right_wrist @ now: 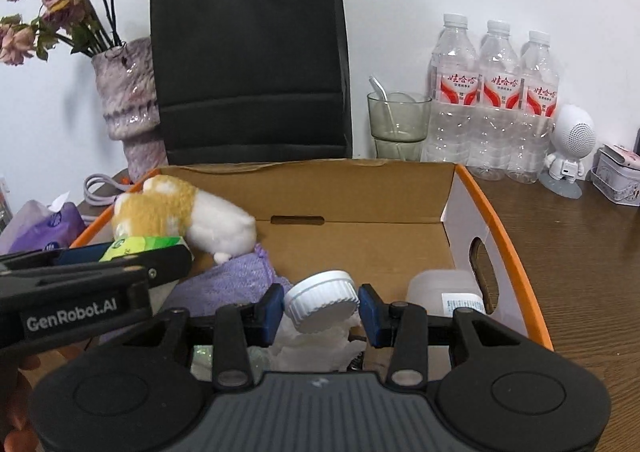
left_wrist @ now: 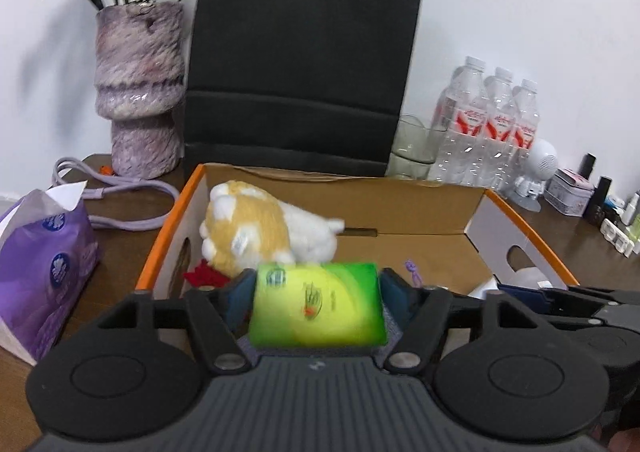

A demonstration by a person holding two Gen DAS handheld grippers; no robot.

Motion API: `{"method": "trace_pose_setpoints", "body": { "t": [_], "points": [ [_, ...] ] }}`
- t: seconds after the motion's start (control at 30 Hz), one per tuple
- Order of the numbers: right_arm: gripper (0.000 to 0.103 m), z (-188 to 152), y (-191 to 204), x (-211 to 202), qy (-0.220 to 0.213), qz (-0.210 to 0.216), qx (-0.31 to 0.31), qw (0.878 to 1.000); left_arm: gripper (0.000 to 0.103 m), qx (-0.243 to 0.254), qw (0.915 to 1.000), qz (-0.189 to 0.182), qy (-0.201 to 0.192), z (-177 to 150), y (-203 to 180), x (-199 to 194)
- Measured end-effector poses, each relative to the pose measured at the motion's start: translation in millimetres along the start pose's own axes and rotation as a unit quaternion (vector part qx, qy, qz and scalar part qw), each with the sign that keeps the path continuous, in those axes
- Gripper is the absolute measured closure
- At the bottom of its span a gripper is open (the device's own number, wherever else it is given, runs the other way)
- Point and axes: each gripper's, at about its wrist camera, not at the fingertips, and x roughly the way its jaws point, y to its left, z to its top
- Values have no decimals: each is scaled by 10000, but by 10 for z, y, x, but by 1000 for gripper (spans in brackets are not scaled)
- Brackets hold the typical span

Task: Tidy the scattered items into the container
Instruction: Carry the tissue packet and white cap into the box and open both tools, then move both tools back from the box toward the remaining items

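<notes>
An open cardboard box [left_wrist: 424, 252] with an orange rim [right_wrist: 516, 252] lies below both grippers. My left gripper [left_wrist: 316, 292] stands open over the box's near left part; a blurred green packet [left_wrist: 318, 304] sits loose between its blue pads [left_wrist: 240, 292]. From the right wrist view, that gripper [right_wrist: 160, 260] reaches in from the left with the green packet [right_wrist: 140, 244] in it. My right gripper [right_wrist: 322, 306] is shut on a white ribbed-cap jar [right_wrist: 322, 300], tilted, over the box's near side. An orange and white plush toy [right_wrist: 180, 212] lies in the box's far left corner.
Also in the box are a purple knitted cloth [right_wrist: 236, 280], a frosted jar [right_wrist: 444, 288] and crumpled white tissue [right_wrist: 316, 348]. Behind it stand a black paper bag [right_wrist: 252, 52], a vase [left_wrist: 138, 92], a glass [right_wrist: 396, 124] and three water bottles [right_wrist: 496, 100]. A purple tissue pack [left_wrist: 44, 272] lies left.
</notes>
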Motion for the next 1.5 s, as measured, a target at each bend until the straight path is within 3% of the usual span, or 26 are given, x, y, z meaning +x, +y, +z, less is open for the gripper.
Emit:
{"method": "trace_pose_setpoints", "body": {
  "t": [0.03, 0.1, 0.13, 0.37, 0.7, 1.0, 1.3, 1.5],
  "points": [
    [56, 4, -2, -5, 11, -12, 5, 10000, 0, -41, 10000, 14, 2, 25, 14, -6],
    [8, 17, -20, -26, 11, 16, 65, 10000, 0, -110, 9999, -23, -95, 47, 41, -51],
    [1, 25, -26, -43, -22, 85, 73, 9999, 0, -140, 9998, -47, -117, 64, 51, -66],
    [0, 60, 7, -104, -86, 60, -37, 9999, 0, -179, 9998, -25, -62, 91, 49, -75],
    [0, 130, -9, -279, -340, 12, -45, 9994, 0, -276, 9992, -58, -274, 158, 56, -251],
    [0, 167, -9, -641, -673, 2, -160, 9976, 0, -237, 9962, -302, -777, 189, 21, -680],
    [0, -94, -22, -984, -669, -110, -633, 9957, 0, 32, 9948, -342, -956, 6, 190, -1071],
    [0, -404, -99, -1132, -520, -222, -843, 9948, 0, 422, 9959, -332, -733, -276, 298, -1202]
  ]
}}
